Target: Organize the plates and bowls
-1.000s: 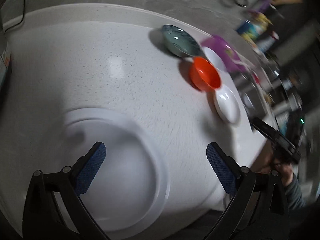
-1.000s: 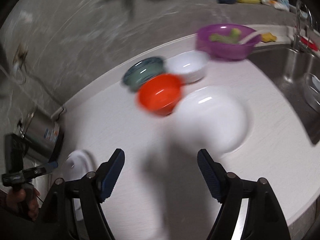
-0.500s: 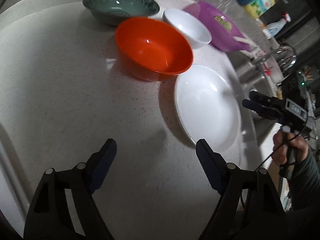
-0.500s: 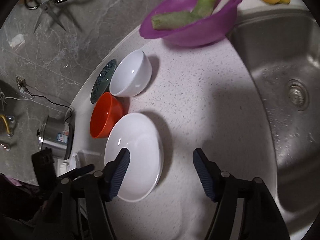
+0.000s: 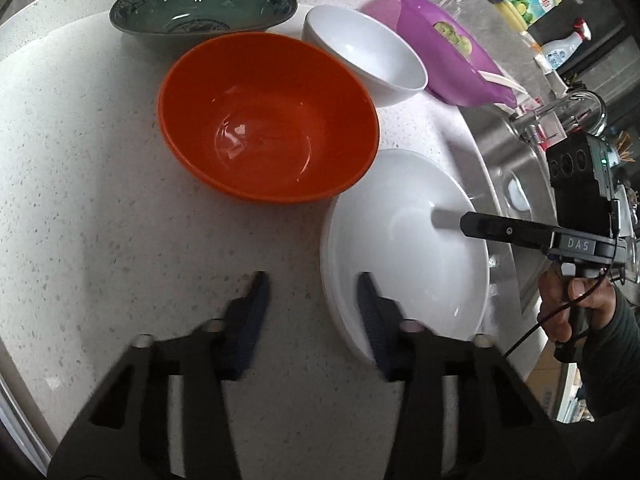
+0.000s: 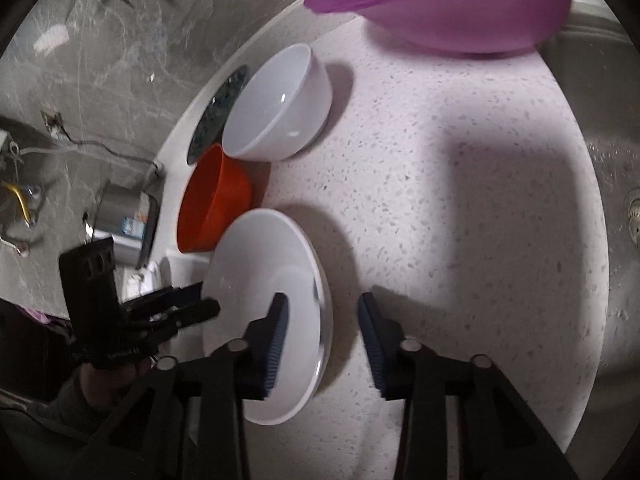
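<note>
Plate (image 5: 404,248) rim between both grippers' closing jaws, apparently untouched.

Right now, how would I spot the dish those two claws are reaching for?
Find the speckled white countertop beside the steel sink. At its near edge, in front of the orange bowl, lies a white plate. It is the only wide, shallow dish; its neighbours are all deep bowls.
</note>
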### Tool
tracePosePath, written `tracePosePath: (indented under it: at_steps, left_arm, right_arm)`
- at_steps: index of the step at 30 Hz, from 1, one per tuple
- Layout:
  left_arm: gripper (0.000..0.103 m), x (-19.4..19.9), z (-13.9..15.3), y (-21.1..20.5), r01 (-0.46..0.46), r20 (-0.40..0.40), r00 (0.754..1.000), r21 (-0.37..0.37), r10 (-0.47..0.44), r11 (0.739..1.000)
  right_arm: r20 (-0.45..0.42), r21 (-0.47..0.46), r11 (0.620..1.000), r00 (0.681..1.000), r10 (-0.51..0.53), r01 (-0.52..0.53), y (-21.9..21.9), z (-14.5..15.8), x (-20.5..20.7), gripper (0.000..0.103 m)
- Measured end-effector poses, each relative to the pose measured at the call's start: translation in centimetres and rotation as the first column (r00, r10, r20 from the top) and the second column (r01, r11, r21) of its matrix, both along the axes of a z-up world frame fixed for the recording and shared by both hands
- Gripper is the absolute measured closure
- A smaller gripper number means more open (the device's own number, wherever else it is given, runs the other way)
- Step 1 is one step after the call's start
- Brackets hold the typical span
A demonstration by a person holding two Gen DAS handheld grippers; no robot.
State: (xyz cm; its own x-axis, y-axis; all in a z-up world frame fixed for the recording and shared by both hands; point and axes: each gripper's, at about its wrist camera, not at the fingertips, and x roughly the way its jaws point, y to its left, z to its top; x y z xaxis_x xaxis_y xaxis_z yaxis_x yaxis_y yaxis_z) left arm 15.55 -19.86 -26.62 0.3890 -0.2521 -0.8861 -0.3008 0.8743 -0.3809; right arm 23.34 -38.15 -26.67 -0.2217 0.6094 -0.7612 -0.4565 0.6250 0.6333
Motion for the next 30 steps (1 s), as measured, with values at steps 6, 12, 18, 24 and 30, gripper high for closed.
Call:
tracePosePath:
  at_steps: [6, 12, 18, 24, 30]
  left_arm:
    - [0.076, -0.7, 0.2, -0.9, 0.018, -0.018, 1.0, 0.006, -0.018, 1.0]
    - [0.094, 0.1, 0.0, -1.8, 0.019, -0.022, 1.0, 0.016, -0.019, 1.0]
    - [0.094, 0.1, -0.3, -2.2, 0.001, -0.027, 1.0, -0.006, -0.001, 1.0]
    - [0.094, -1.1, 0.7, -2.0, -0.007, -0.003, 1.0, -0.024, 0.007, 1.0]
    - [0.094, -4.8, 3.9, -0.3, -0.049, 0.045, 0.998, 0.0, 0.049, 0.999]
  right_arm:
    - [-0.025, -0.03, 0.999, 1.0, 0.015, -0.016, -0.1, 0.0, -0.3, 0.074]
    - [-0.018, -0.086, 0.996, 1.0, 0.023, -0.025, 0.4, -0.2, -0.8, 0.092]
    - [0.005, -0.129, 0.992, 1.0, -0.001, 0.001, 0.1, 0.2, -1.6, 0.094]
    - [0.003, -0.133, 0.991, 1.0, -0.031, 0.031, 0.0, 1.2, -3.1, 0.094]
    - [0.014, -0.101, 0.995, 1.0, -0.009, 0.011, 2.3, 3.9, -5.5, 0.094]
